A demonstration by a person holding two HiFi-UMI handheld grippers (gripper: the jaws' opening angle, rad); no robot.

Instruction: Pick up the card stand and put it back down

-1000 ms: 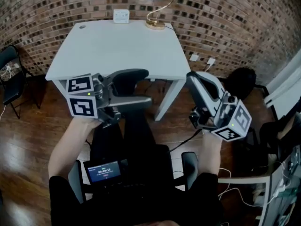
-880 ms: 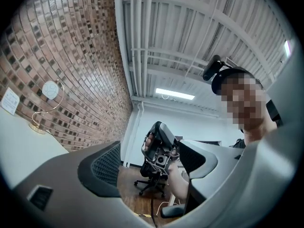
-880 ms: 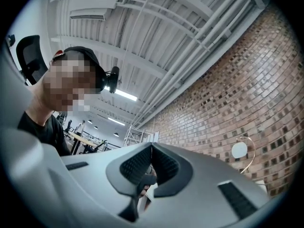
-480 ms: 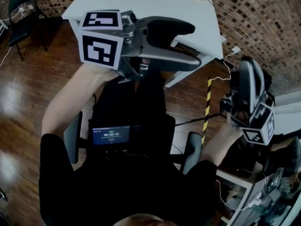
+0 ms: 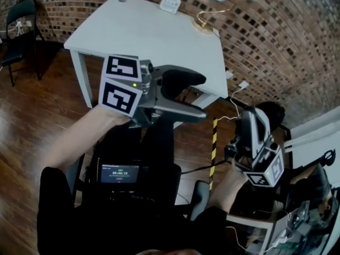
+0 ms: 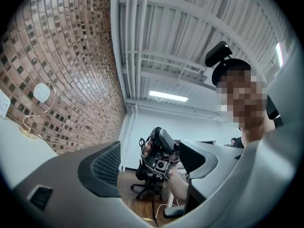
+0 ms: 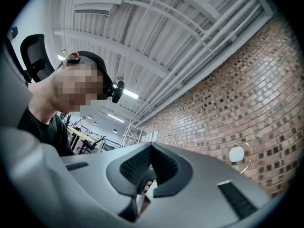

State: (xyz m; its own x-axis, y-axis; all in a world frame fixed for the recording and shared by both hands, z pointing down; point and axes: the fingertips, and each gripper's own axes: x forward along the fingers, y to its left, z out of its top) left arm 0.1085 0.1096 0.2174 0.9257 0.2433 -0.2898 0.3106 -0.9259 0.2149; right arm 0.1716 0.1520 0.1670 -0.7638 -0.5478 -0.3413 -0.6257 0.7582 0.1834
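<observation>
Card stand upright on table, far edge. Left gripper jaws apart, right gripper jaws together; both empty, well away. Fits pre-lift or post-replacement.

A white table stands by the brick wall, a black chair nearby on the wooden floor

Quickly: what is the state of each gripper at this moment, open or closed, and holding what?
The left gripper is open, with nothing between its jaws.
The right gripper is closed, jaws together, holding nothing.
</observation>
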